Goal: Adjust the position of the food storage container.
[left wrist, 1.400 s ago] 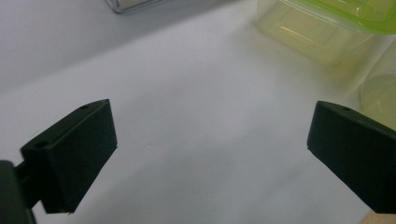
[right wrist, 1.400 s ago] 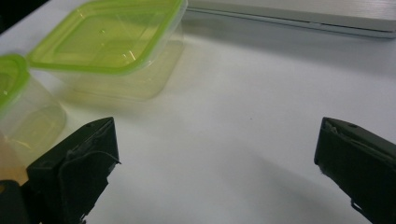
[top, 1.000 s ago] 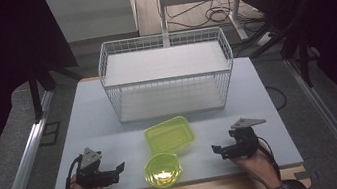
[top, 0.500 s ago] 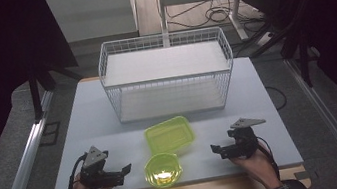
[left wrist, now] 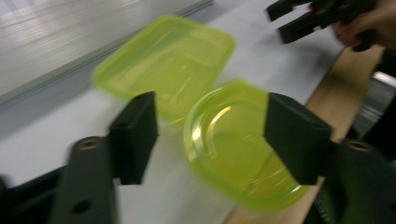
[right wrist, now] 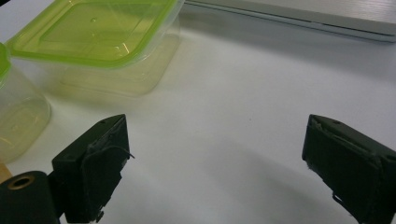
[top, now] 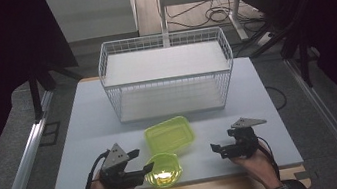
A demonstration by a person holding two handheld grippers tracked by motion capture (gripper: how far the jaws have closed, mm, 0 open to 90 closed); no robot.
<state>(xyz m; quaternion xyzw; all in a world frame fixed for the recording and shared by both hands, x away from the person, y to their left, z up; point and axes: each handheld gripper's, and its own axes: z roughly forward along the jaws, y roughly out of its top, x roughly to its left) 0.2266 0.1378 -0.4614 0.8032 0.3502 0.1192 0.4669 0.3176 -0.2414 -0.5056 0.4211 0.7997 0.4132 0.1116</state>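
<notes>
Since the earlier frame, left gripper (top: 142, 161) has slid right to the round translucent green plastic bowl (top: 163, 170) at the table's near edge. Its jaws have just been closing, bowl rim between them, not yet pinched. Right gripper (top: 217, 149) idles, jaws spread, empty. Risk: one pad shoves first, so the light bowl skids off the edge or bumps the square green plastic container (top: 169, 136).

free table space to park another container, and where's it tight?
Bare: table left of the square container, and the stretch between it and the right tongs. Tight: front centre, where the left tongs straddle the round container close to the square one, behind them the wire basket.
</notes>
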